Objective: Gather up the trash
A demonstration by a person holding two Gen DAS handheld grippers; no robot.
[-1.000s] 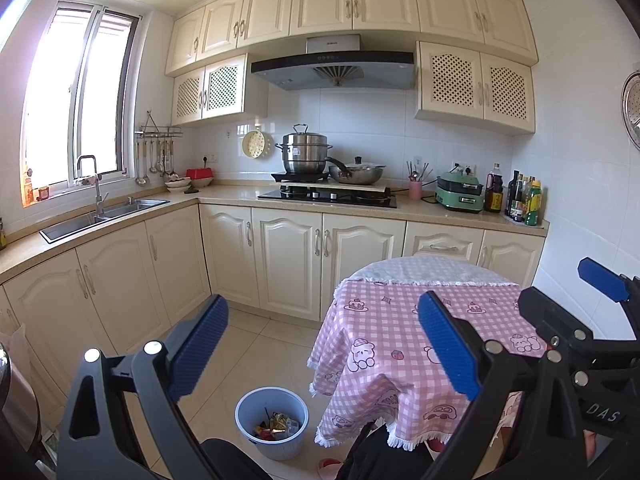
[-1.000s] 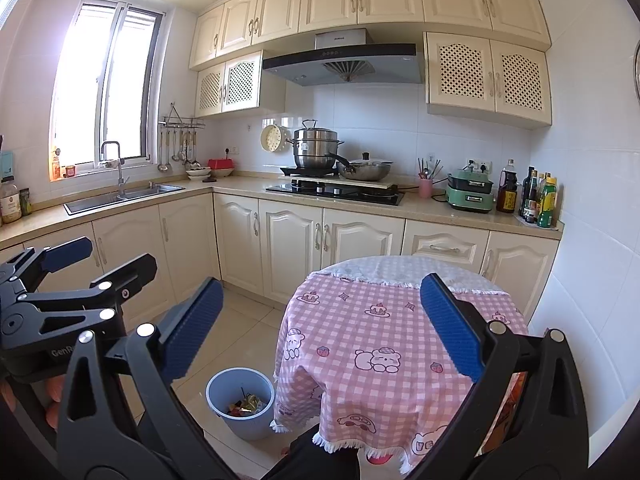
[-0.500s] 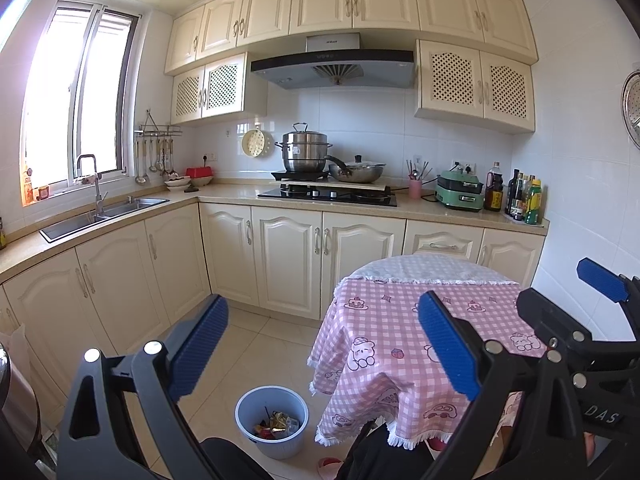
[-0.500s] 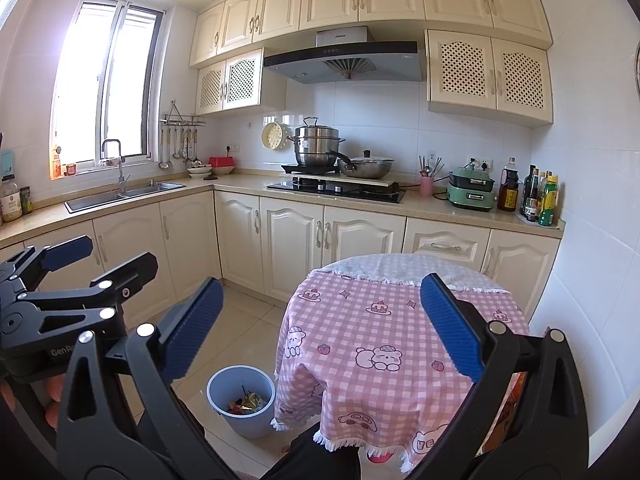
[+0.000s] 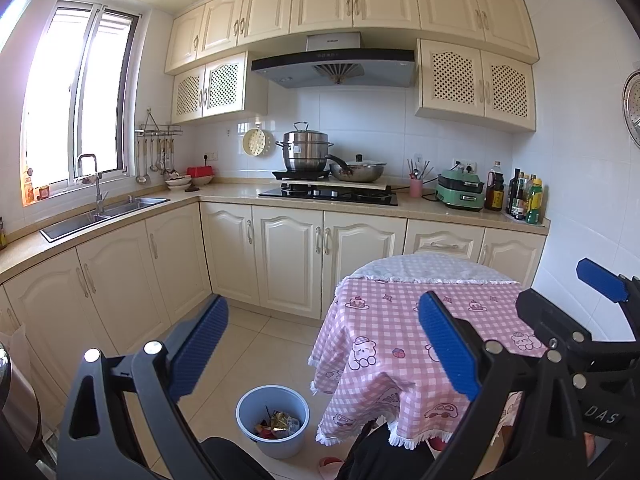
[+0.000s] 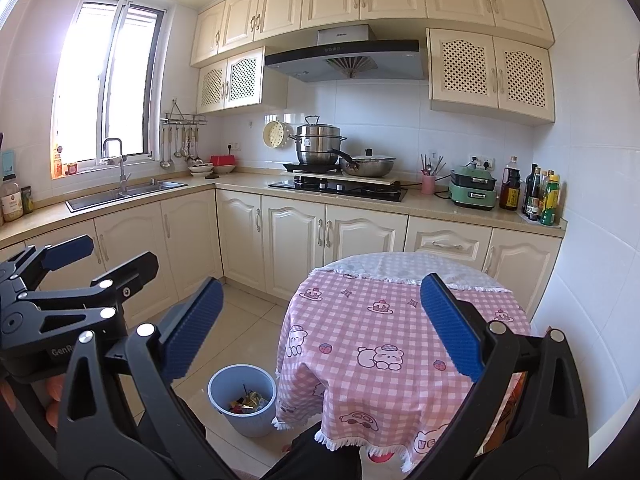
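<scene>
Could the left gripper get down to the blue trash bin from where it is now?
Probably yes: the left gripper is open and empty, and the blue trash bin stands on bare floor beside the pink-clothed table, nothing between.

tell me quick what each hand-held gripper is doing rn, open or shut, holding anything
Left hand-held gripper: open, holding nothing.
Right hand-held gripper: open, holding nothing.

Bright sun through my window (image 5: 76, 96) on left, washed out white there. Kitchen sharp and clear. Edges bend round, corners go dark.
</scene>
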